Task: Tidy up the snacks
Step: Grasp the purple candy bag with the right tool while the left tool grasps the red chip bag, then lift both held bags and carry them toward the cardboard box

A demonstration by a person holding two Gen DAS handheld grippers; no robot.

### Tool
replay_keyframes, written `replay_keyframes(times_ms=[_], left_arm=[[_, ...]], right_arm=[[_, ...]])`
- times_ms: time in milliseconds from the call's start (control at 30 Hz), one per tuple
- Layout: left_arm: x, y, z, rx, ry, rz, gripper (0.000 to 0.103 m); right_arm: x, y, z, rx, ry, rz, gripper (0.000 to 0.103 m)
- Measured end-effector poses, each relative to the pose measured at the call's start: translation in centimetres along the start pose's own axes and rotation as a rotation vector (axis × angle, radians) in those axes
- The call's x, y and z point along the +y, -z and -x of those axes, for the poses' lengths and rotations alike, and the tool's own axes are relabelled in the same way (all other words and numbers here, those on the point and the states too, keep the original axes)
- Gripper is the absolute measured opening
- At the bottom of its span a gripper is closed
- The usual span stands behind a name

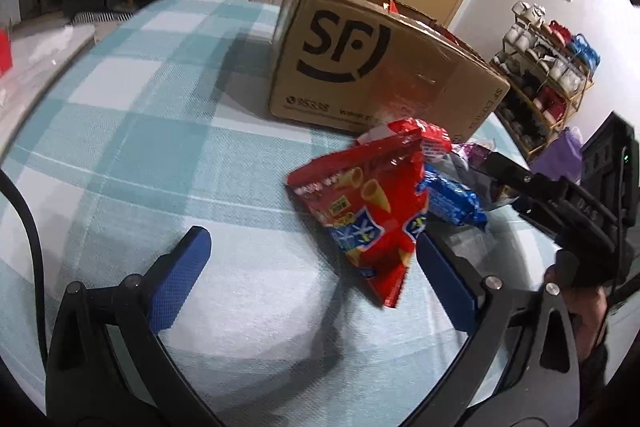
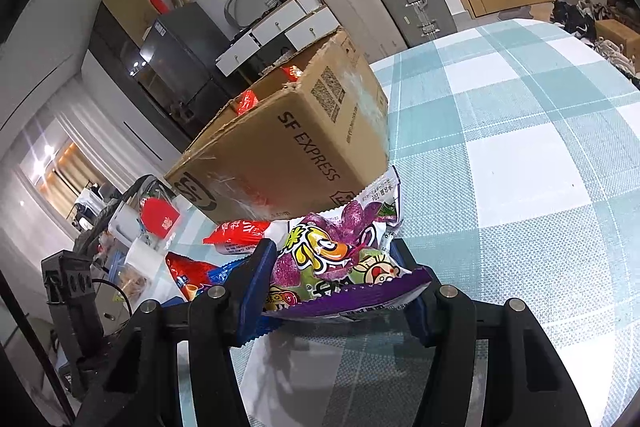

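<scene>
Right claw (image 2: 334,281) clamps purple snack bag (image 2: 340,263), cardboard box (image 2: 288,147) just beyond.

One cardboard box (image 1: 372,67) is seen at twelve o'clock; four snack packets are counted before it, two grippers below.

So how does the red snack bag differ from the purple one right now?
The red bag lies loose on the checked cloth; the purple bag is clamped in the right gripper. The red bag shows cone-shaped snacks; the purple bag shows cartoon figures. The red bag sits beside the open left gripper's fingers, ungripped. Both are glossy packets near the cardboard box.
</scene>
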State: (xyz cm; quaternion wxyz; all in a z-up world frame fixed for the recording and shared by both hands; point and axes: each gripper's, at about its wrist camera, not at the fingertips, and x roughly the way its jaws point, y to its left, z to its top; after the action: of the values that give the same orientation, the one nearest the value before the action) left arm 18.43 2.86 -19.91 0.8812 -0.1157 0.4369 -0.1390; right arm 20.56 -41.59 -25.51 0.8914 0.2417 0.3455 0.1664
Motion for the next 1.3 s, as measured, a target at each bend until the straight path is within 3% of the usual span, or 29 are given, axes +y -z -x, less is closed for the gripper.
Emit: replay_keyframes(times_ms=[200, 367, 600, 800, 933, 1067, 1300], left_arm=[[-2.0, -0.4, -0.4, 0.003, -0.011, -0.028, 0.102], [-2.5, -1.7, -2.1, 0.033, -0.002, 0.015, 0.102], [-3.3, -2.6, -3.6, 0.056, -0.077, 0.009, 0.100], [-2.7, -1.7, -2.5, 0.031, -0.084, -0.043, 0.076], [-1.1, -2.3, -1.9, 0.059, -0.036, 0.014, 0.047], [0.0, -2.5, -1.4, 0.074, -0.014, 0.023, 0.039], [0.4, -1.4, 0.3, 0.069, -0.003, -0.002, 0.036]], right_arm=[[-0.1, 0.0, 0.1, 0.000, -0.002, -0.007, 0.059], [-0.2, 0.0, 0.2, -0.002, -0.001, -0.011, 0.059], [-0.3, 0.2, 0.1, 0.002, -0.002, -0.016, 0.059], [-0.3, 0.2, 0.0, 0.008, -0.001, -0.014, 0.059], [-0.3, 0.2, 0.1, 0.008, 0.000, -0.016, 0.059], [-0.3, 0.2, 0.2, 0.008, -0.002, -0.021, 0.059], [-0.5, 0.2, 0.3, 0.008, -0.001, -0.027, 0.059]])
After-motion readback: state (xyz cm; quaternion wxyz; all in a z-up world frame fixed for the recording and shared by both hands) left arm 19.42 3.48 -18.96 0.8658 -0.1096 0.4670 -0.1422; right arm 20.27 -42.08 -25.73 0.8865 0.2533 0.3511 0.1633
